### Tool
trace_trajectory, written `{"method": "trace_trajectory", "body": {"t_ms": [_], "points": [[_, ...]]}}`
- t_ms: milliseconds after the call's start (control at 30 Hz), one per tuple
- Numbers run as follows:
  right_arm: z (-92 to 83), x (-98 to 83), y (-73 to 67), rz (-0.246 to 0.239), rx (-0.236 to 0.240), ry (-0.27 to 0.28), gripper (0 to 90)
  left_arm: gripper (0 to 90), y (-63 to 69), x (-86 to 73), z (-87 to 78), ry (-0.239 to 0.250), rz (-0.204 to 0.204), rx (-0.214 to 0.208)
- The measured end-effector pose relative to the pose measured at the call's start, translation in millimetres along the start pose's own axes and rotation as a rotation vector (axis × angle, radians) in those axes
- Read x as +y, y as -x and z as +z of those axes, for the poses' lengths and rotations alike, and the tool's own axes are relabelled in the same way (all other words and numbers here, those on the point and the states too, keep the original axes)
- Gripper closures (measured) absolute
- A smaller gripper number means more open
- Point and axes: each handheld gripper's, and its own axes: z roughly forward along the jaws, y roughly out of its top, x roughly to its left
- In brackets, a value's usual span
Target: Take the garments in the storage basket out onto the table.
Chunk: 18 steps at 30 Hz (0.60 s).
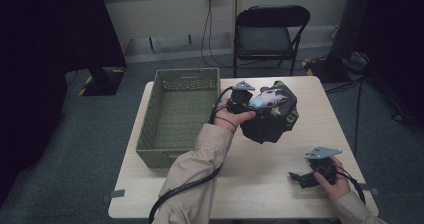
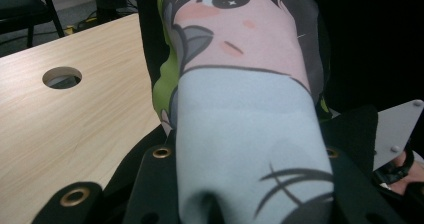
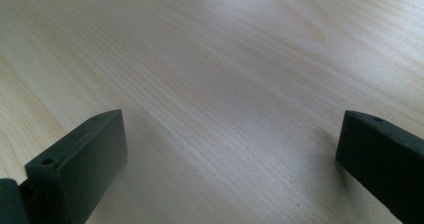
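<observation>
One printed cloth (image 1: 270, 115) clamped in left tool (image 1: 248, 102)

I see a light wooden table (image 1: 260, 179) filling the lower centre of the high view. A green woven basket (image 1: 176, 115) sits on its upper left part. In the left gripper view, a round hole (image 2: 62, 77) cuts through the tabletop at the upper left of the frame.

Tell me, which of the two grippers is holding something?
The left gripper, raised beside the green basket, is clamped on the printed black cloth. The right gripper rests open on the table, holding nothing.
</observation>
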Motion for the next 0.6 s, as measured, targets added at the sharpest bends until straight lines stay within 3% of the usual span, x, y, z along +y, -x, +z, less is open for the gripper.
{"method": "trace_trajectory", "body": {"t_ms": [600], "points": [[-0.1,0.0,0.0,0.0,0.002,-0.001,0.0,64.2,2.2,-21.1,24.6,0.003,-0.035,0.046]]}}
